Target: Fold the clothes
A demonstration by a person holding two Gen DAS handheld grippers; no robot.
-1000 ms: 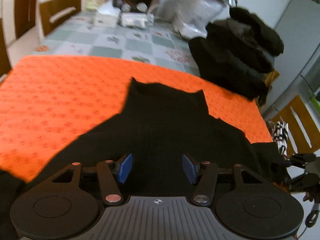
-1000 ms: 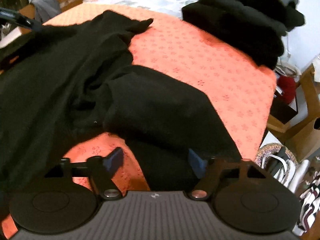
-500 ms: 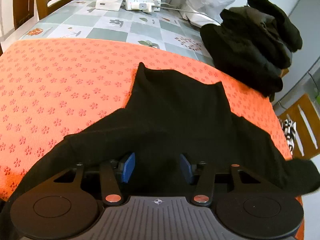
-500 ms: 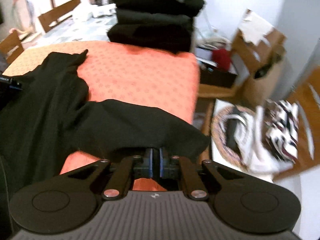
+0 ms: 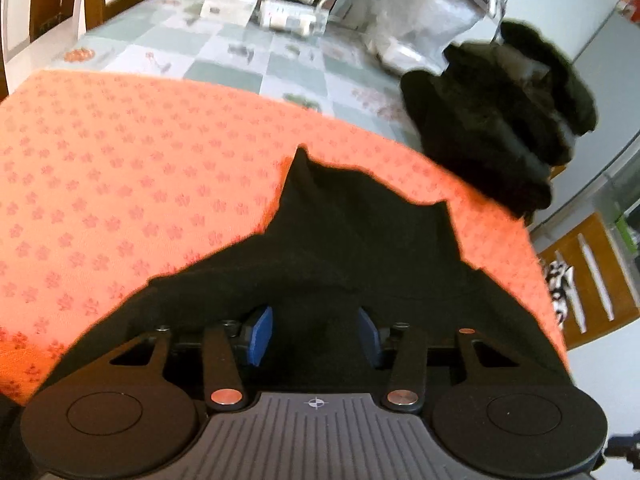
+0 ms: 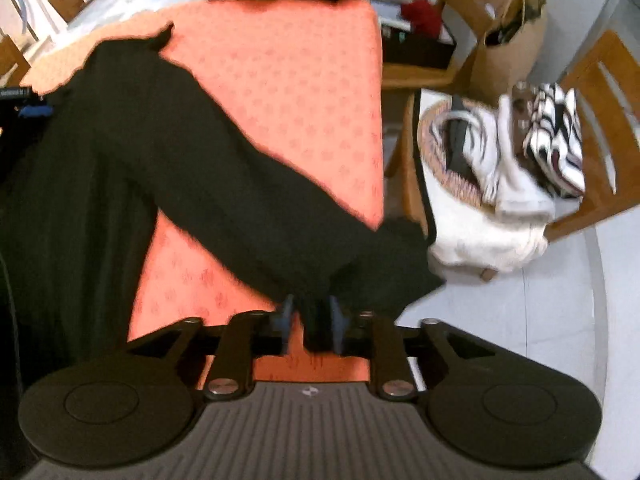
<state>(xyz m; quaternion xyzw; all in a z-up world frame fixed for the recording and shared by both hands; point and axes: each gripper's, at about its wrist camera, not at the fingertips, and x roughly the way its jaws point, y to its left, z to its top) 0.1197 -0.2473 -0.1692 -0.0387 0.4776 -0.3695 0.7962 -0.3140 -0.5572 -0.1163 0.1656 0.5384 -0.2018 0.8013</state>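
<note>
The black sweater [image 5: 360, 248] lay spread on the orange cloth [image 5: 120, 168] covering the table [image 5: 248, 56], its collar pointing away from me. One sleeve [image 6: 248, 184] ran out across the cloth to the table's near corner, where its cuff reached past the edge. A second earlier that sleeve had sat bunched over the body of the sweater; since then I had drawn it out long and straight. My right claw [image 6: 310, 322] had clamped shut half a second ago and had just been opening again, yet a fold of the cuff sat between the blue pads, and they looked to be touching it still. My left claw [image 5: 314, 334] hung over the sweater's body, jaws half apart and closing slightly, gripping nothing. I judged the sleeve was now ready to be folded back across the chest. The stack of folded dark clothes [image 5: 496, 120] waited at the far end, and a basket of laundry [image 6: 480, 160] sat off the table.
</note>
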